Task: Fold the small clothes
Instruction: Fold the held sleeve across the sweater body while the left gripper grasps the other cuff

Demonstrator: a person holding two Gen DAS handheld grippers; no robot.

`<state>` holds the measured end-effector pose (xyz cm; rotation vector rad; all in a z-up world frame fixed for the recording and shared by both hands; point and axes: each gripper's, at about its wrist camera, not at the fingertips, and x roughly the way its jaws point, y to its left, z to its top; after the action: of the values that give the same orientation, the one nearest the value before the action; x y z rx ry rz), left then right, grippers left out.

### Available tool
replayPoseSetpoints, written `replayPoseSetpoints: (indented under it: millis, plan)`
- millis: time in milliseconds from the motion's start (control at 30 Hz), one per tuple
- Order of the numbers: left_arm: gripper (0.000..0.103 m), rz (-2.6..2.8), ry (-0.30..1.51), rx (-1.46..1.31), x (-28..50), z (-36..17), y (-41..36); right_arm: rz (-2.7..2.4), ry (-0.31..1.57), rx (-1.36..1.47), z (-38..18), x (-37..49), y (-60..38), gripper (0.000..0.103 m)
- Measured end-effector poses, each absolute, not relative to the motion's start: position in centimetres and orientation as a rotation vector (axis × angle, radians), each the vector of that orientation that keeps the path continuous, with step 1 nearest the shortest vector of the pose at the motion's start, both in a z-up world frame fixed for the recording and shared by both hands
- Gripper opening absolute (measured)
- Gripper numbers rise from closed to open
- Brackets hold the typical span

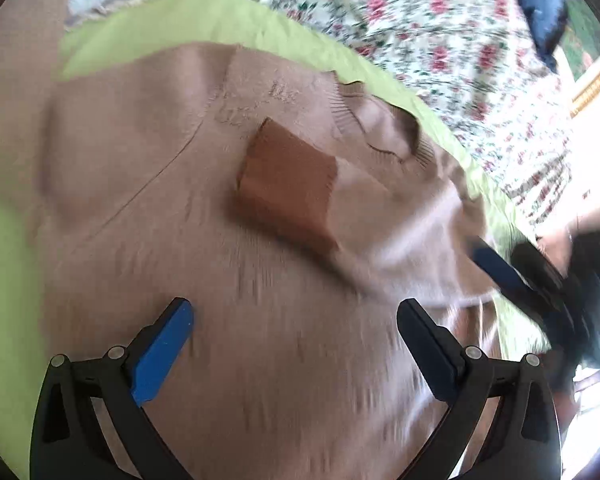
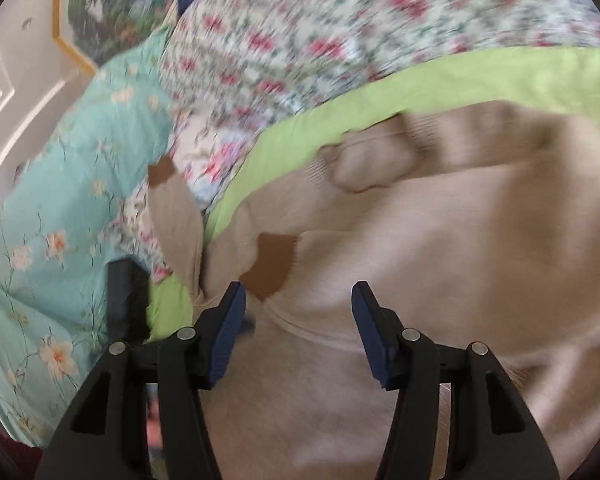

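Observation:
A small tan knit sweater [image 1: 284,288] lies on a lime-green cloth [image 1: 188,28]. One sleeve is folded across its chest, its darker brown cuff [image 1: 288,184] on top. The neck opening [image 1: 388,128] points to the far right. My left gripper [image 1: 296,320] is open and empty, just above the sweater's body. In the right wrist view the sweater [image 2: 440,248] fills the lower right, with a brown cuff [image 2: 274,264] just ahead of my right gripper [image 2: 298,304], which is open and empty. The other sleeve [image 2: 176,216] trails off to the left. The right gripper also shows in the left wrist view [image 1: 512,276], blurred.
A floral bedspread [image 1: 440,40] lies beyond the green cloth [image 2: 380,96]. A teal flowered quilt [image 2: 60,200] lies at the left. A dark blue item [image 1: 540,4] sits at the far right. A framed picture [image 2: 112,4] leans behind. A dark object [image 2: 126,300] sits by the left finger.

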<state>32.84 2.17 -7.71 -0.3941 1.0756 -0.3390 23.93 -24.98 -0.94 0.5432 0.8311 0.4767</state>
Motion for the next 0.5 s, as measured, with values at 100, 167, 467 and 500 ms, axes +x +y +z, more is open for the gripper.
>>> replayPoseSetpoints:
  millis: [100,167,467,500]
  plan:
    - [0.102,-0.347,1.045,-0.406,35.9,-7.6,1.4,0.396,0.806,0.576,-0.9,21.4,-28.0,0.057]
    - [0.094,-0.346,1.030,-0.392,37.5,-7.5,0.7,0.325,0.794,0.602,-1.0,20.1,-29.9,0.057]
    - [0.008,-0.322,0.764,-0.288,33.3,-2.0,2.3,0.101,0.771,0.591,-0.7,19.2,-37.0,0.057]
    - [0.008,-0.309,0.756,-0.294,33.1,-1.9,3.0,0.082,0.779,0.592,-1.0,19.8,-37.5,0.057]
